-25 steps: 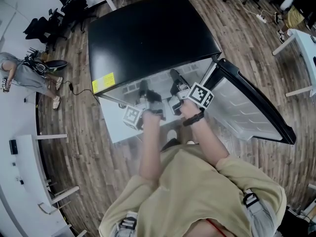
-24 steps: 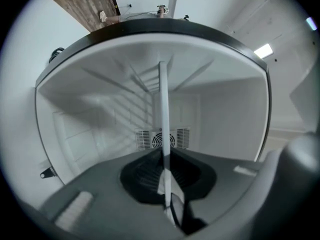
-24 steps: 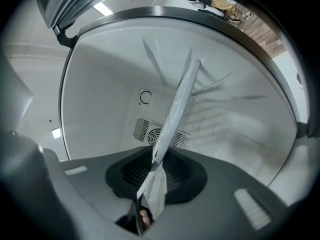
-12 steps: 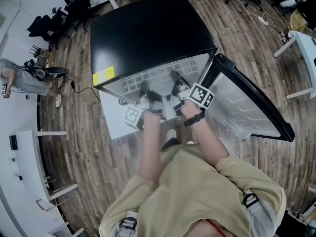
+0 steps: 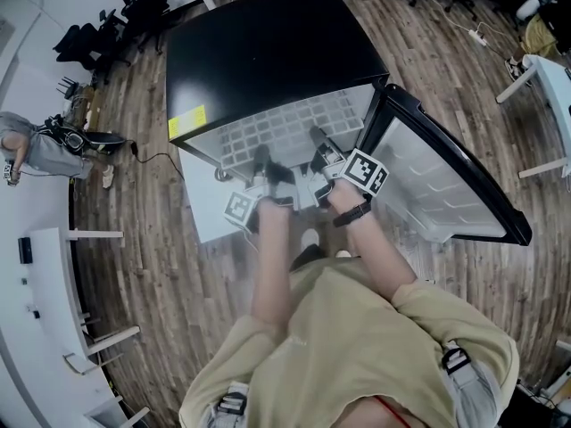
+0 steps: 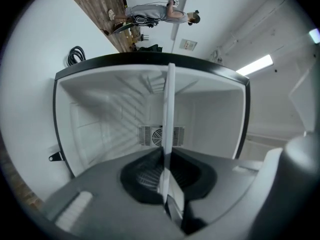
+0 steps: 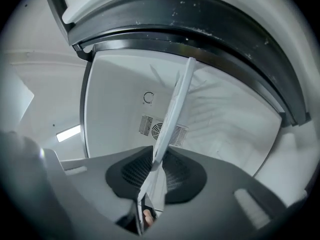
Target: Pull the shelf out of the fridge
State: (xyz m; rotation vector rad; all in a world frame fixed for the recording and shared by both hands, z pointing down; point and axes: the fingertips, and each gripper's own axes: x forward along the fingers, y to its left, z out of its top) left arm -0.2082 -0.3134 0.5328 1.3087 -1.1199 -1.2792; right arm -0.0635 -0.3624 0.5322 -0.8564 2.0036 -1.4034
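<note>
- Change since the earlier frames: the shelf [image 5: 290, 132] has come further out of the fridge [image 5: 268, 56]. More of its white grid now shows past the cabinet's front edge at frame centre. Both grippers have drawn back with it toward the wearer.
- Wood-plank floor [image 5: 152, 266] fills the head view around the appliance.
- The fridge, seen from above, has a black top across the upper middle of the frame, with a yellow label [image 5: 186, 122] at its left front corner.
- Door [image 5: 446, 185] stands swung open at the right, its white inner liner facing up and left.
- The shelf lies flat and partly withdrawn, its rear portion under the black top and its front edge nearest the wearer. In the left gripper view it appears edge-on as a thin white blade [image 6: 169, 114] running from the cavity toward the lens. In the right gripper view it appears the same way, slanted [image 7: 176, 104].
- Left gripper [image 5: 260, 159] is clenched on the shelf's front edge, left of centre. Its own view shows both dark pads pressed against the blade [image 6: 167, 184].
- Right gripper [image 5: 315, 138] is likewise clamped on the front edge, to the right of the left one, with the blade pinched between its pads [image 7: 155, 176].
- A bystander [image 5: 40, 145] stands at the far left edge.
- A fan grille [image 6: 150, 135] sits on the cavity's rear wall, behind the blade.
</note>
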